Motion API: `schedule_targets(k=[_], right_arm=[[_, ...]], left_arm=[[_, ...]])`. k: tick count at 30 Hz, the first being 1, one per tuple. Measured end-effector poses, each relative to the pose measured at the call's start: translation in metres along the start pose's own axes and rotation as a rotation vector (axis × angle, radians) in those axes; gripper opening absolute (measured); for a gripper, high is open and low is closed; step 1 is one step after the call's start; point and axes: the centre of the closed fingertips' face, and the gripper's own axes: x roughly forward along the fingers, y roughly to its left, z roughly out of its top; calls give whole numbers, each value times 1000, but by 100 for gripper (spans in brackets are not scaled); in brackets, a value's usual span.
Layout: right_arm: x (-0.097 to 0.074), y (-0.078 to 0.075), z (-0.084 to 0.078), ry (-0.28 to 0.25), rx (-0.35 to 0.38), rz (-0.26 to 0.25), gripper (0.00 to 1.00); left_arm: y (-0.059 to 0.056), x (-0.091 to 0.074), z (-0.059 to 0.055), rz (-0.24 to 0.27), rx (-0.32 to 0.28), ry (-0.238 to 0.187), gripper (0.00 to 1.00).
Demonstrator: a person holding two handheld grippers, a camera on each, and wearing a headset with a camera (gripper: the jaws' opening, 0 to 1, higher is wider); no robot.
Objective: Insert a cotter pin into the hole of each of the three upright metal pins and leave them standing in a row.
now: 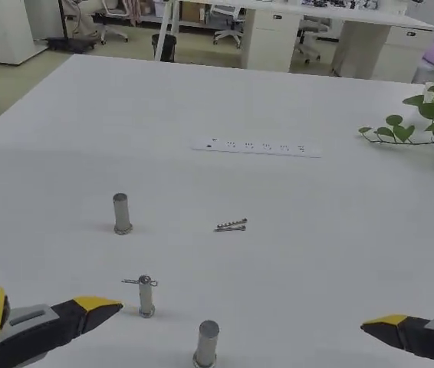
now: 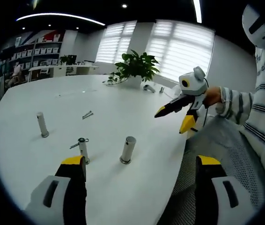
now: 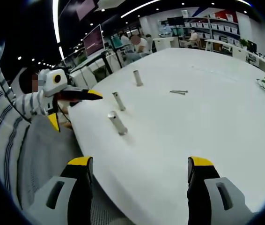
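White table (image 1: 317, 253) carries three upright metal pins, set in a loose diagonal from far left to near right. The far pin (image 1: 121, 213) stands bare, farthest from both tools. The middle pin (image 1: 146, 296) has a cotter pin (image 1: 134, 282) through its top, sticking out to its left. The near pin (image 1: 206, 343) stands bare at the near edge of the head view. What look like two loose cotter pins (image 1: 231, 225) lie side by side flat on the table, right of the far pin and beyond the other two, touching no pin.

The left tongs (image 2: 139, 161) are wide open and hold nothing. In the head view their yellow tip sits at the near left, just beside the middle pin on its left and apart from it. In the left gripper view the middle pin shows just above the left jaw and the near pin between the jaws. The right tongs (image 3: 139, 161) are spread wide too and empty, at the near right, well apart from all three pins. The near pin stands between the two tongs, nearer the left ones.

A white power strip (image 1: 257, 146) lies farther back on the table, and a leafy plant (image 1: 424, 115) reaches in at the far right.
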Motion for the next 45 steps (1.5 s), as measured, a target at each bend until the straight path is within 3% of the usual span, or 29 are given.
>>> schedule_targets(k=[6, 10, 15, 20, 28, 34, 37, 39, 41, 45], right_arm=[[1, -5, 15, 21, -54, 4, 84], [5, -11, 27, 45, -101, 8, 84], [11, -21, 33, 147, -197, 28, 84], [20, -32, 49, 175, -241, 41, 83], [34, -40, 58, 234, -286, 82, 82], [44, -45, 68, 249, -300, 93, 82], [51, -46, 83, 204, -251, 99, 82], [54, -47, 91, 196, -256, 114, 82], [61, -49, 99, 186, -288, 119, 82], [76, -51, 106, 188, -318, 139, 77]], left_arm=[[-10, -5, -8, -19, 17, 38, 99], [-8, -6, -12, -5, -7, 36, 99], [-5, -10, -12, 11, -32, 20, 99], [-1, -14, -10, 29, -41, 7, 98], [2, -17, -15, 42, -44, 23, 98], [3, -20, -19, 52, -52, 30, 97], [6, -22, -19, 67, -58, 31, 96], [13, -24, -22, 94, -74, 44, 93], [17, -25, -20, 107, -80, 26, 92], [18, -26, -19, 113, -87, 21, 92]])
